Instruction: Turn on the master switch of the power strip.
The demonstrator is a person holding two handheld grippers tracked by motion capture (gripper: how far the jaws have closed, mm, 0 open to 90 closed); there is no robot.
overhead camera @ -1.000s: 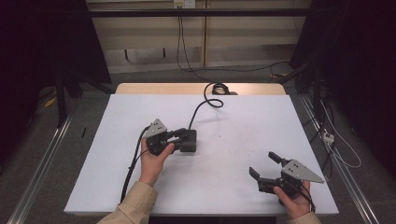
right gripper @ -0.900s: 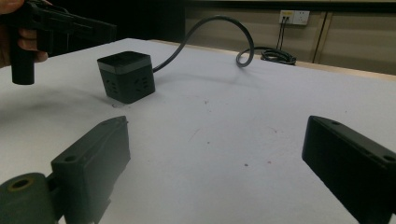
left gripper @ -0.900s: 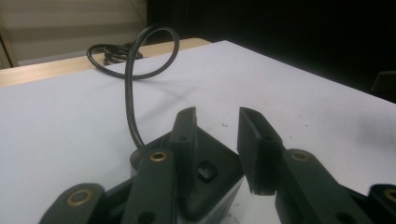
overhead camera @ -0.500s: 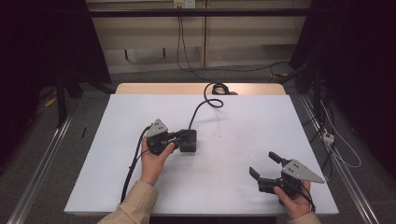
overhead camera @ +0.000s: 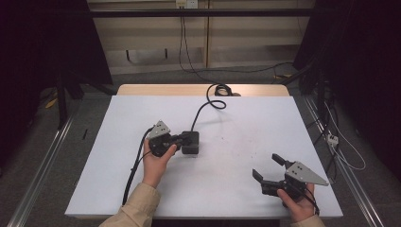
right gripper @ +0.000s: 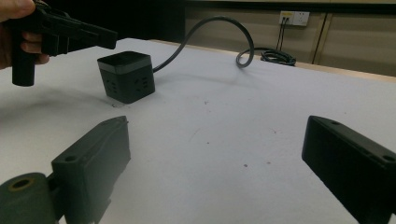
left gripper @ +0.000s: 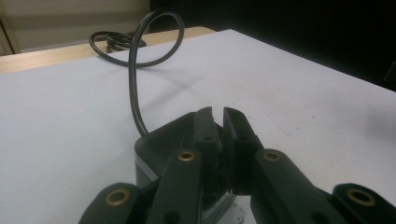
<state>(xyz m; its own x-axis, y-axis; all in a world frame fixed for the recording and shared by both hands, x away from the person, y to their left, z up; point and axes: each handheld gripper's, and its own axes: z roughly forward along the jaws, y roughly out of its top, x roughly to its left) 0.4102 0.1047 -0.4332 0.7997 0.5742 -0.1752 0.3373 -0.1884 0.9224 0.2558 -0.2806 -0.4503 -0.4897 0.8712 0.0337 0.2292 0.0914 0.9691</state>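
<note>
A black cube power socket (overhead camera: 190, 142) (right gripper: 126, 74) sits left of centre on the white table (overhead camera: 246, 127). Its black cable (overhead camera: 208, 101) (left gripper: 135, 70) arcs up and away toward the far edge. My left gripper (overhead camera: 182, 138) (left gripper: 218, 116) is shut with nothing in it. Its jaws reach in from the left, just over the cube's (left gripper: 156, 142) top edge. The right gripper view shows the left gripper (right gripper: 112, 39) hovering slightly above the cube. My right gripper (overhead camera: 265, 166) (right gripper: 215, 135) stands open near the front right corner, aimed at the cube from afar, with only bare table between its jaws.
The cable ends in a coil (overhead camera: 220, 90) on the wooden strip at the table's far edge. A wall outlet (right gripper: 294, 17) shows beyond it. Loose cables lie on the floor at the right (overhead camera: 335, 142). White tabletop stretches between the two grippers.
</note>
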